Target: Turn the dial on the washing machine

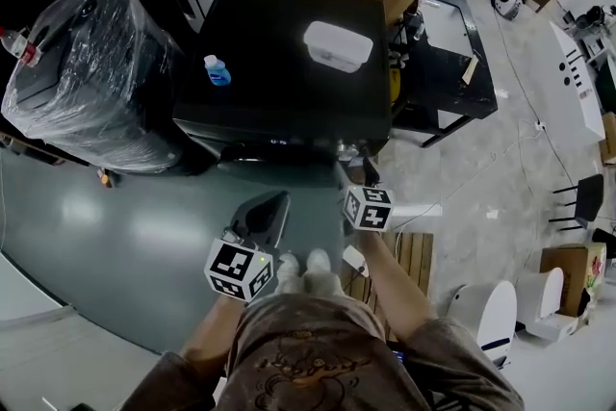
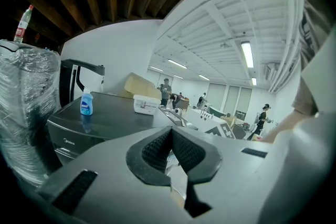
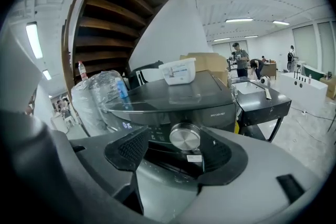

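One washing machine, its one dial before my right gripper's spread jaws, my left gripper's jaws pressed together, empty.

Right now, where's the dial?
In the right gripper view the dial sits on the front panel of the washing machine, right of the lit display, between the open jaws of the right hand-held gripper, untouched.

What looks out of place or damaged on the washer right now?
Nothing stands out. The bottle stands upright and the box sits flat on the washer top, with no spill around them, and the dial looks intact.
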Motion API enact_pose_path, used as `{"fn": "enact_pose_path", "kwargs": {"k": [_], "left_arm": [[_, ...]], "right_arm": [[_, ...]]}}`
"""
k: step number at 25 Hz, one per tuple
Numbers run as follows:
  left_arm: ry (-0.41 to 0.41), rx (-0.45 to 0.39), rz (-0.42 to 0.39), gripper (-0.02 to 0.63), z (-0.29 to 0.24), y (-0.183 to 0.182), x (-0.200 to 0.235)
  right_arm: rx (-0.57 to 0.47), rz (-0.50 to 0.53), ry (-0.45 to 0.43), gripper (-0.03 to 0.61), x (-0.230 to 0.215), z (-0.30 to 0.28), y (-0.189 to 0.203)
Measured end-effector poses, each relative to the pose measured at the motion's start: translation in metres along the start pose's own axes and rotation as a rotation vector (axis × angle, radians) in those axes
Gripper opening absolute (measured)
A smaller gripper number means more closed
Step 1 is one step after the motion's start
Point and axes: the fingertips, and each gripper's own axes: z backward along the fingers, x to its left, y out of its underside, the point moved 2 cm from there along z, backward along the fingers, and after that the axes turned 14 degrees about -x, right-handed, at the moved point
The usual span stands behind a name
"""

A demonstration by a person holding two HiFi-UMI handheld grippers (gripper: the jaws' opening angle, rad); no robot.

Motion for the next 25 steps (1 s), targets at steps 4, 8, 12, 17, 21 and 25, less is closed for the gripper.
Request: {"fn": "enact_pose_path", "kwargs": {"k": [4,8,12,17,21,25], "left_arm": [[-0.005,0.012,0.004,-0.008,-0.003,0.004,0.001],[-0.012,0.021,0.006,-0.008,-0.003,0.007,0.002],[-0.027,0.027,0.006,-0.009,-0.002,0.007,0.007],[-0.044,0.037,0.01,-0.008,0.002,0.011,0.01],[-0.051,0.038,0.015,-0.008,0.002,0.012,0.011],[-0.051,0.038,0.02,-0.008,0.001,0.013,0.008]], "right_arm": [[0.044,-0.008,0.036,0.272,-0.013,-0.019,0.018],[0.073,-0.011,0.057,0.27,-0.022,-0.032,0.032],[0.088,-0.021,0.054,0.27,-0.02,-0.042,0.037],[0.1,-0.035,0.08,0.27,-0.021,-0.046,0.04],[0.105,-0.054,0.082,0.267,-0.024,-0.047,0.04],[0.101,-0.098,0.078,0.267,-0.025,-0.046,0.039]]}}
